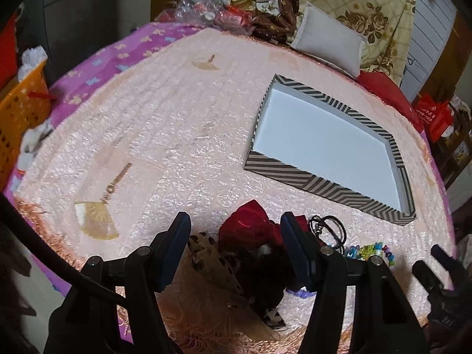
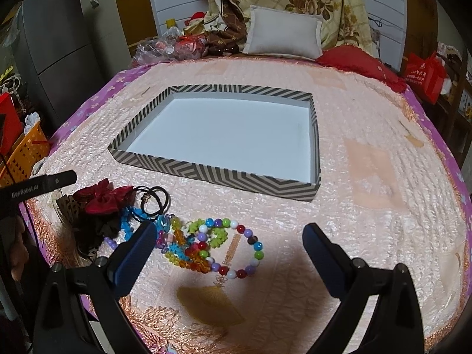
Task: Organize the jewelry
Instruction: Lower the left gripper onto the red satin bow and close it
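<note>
- A bed covered in a shiny peach quilt over a purple sheet.
- A shallow striped box with a white floor rests mid-quilt.
- Bead bracelets, black cords and a red bow lie piled near the front edge, outside the box.
- Left gripper and right gripper both hover spread wide, grasping nothing.
- Pillow, orange basket, grey fridge behind.

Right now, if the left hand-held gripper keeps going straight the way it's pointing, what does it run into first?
Most likely the dark red fabric bow, which sits directly between the open fingers of the left hand-held gripper. The striped box lies farther on and to the right. Depth is hard to judge.
</note>
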